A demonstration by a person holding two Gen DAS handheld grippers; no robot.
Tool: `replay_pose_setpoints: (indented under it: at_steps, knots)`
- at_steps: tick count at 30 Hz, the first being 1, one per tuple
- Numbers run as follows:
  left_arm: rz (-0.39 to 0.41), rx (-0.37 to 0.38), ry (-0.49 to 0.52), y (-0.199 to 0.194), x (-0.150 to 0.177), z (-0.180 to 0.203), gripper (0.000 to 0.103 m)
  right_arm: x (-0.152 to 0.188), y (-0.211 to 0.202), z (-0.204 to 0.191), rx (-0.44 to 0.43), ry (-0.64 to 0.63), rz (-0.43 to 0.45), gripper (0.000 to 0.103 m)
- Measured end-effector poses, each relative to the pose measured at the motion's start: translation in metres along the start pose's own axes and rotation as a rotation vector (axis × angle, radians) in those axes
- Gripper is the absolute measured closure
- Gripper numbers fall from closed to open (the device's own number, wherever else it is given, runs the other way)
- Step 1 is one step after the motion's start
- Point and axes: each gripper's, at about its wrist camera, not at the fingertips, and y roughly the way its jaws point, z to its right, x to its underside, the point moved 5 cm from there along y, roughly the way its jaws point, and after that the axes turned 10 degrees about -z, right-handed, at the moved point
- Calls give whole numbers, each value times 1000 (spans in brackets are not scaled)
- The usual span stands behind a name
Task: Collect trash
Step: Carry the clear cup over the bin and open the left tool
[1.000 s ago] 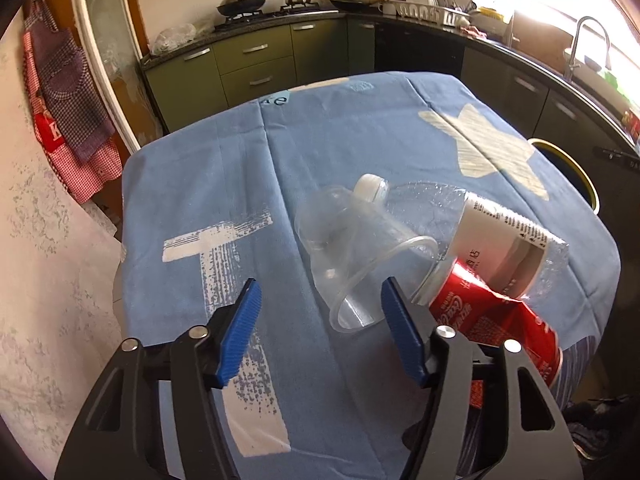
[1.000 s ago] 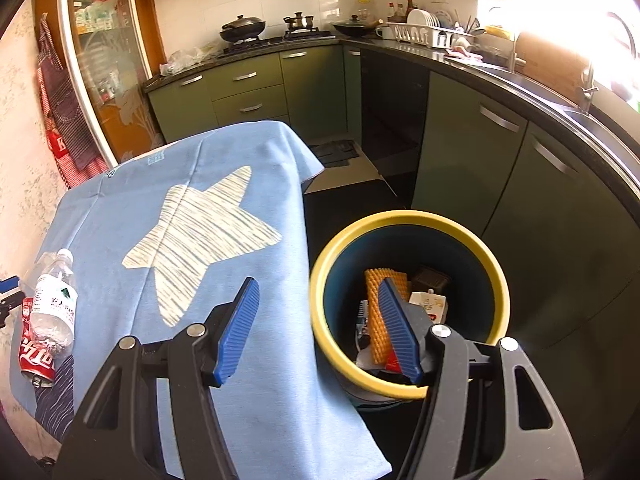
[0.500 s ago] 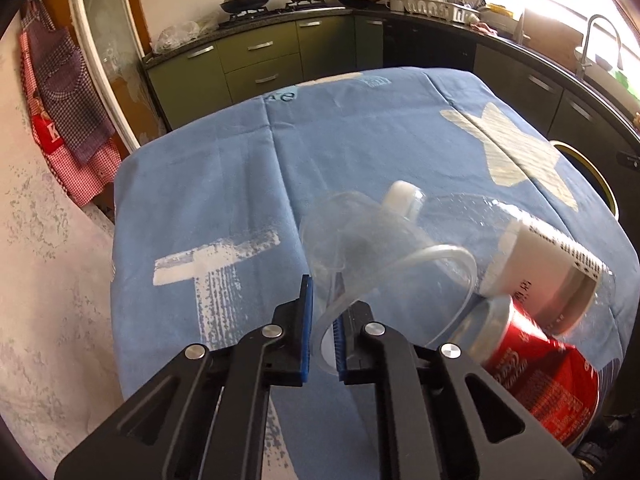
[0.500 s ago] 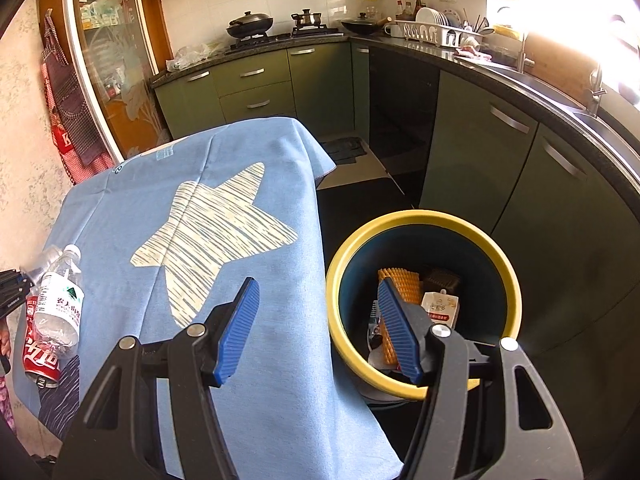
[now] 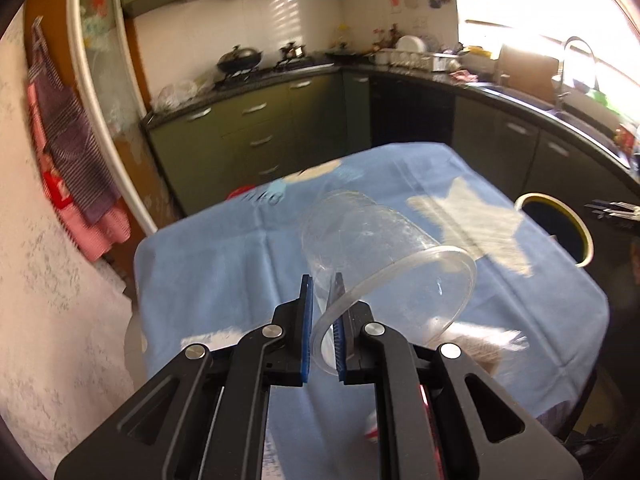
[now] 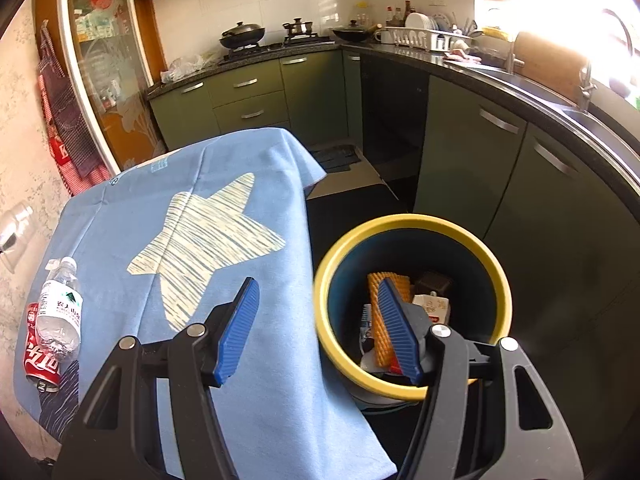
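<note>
My left gripper [image 5: 323, 312] is shut on the rim of a clear plastic cup [image 5: 384, 256], which hangs lifted above the blue tablecloth [image 5: 224, 272]. The cup [image 6: 16, 236] shows at the far left of the right wrist view. A plastic water bottle [image 6: 60, 312] lies on a red cola can [image 6: 40, 364] at the cloth's near left corner. My right gripper [image 6: 316, 320] stands open with nothing between its fingers, above the gap between the table and a yellow-rimmed bin [image 6: 332, 344] that holds several pieces of trash. The bin [image 5: 584, 236] also shows beyond the table's right edge.
Green kitchen cabinets [image 6: 472, 148] and a dark counter run round the back and right. A stove with pans [image 6: 244, 36] is at the back. A sink tap [image 5: 568, 64] stands right. Aprons [image 5: 76, 176] hang on the left wall.
My left gripper closed on the cup's rim and lifted it off the table, away from the bottle and can. The right gripper stayed open and barely moved.
</note>
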Motion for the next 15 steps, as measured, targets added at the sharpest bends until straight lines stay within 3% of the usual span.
replay_pose_setpoints:
  at_steps: [6, 15]
  knots:
    - [52, 132, 139, -26, -49, 81, 93, 25, -9, 46, 36, 92, 4, 44]
    - [-4, 356, 453, -2, -108, 276, 93, 61, -29, 119, 88, 223, 24, 44]
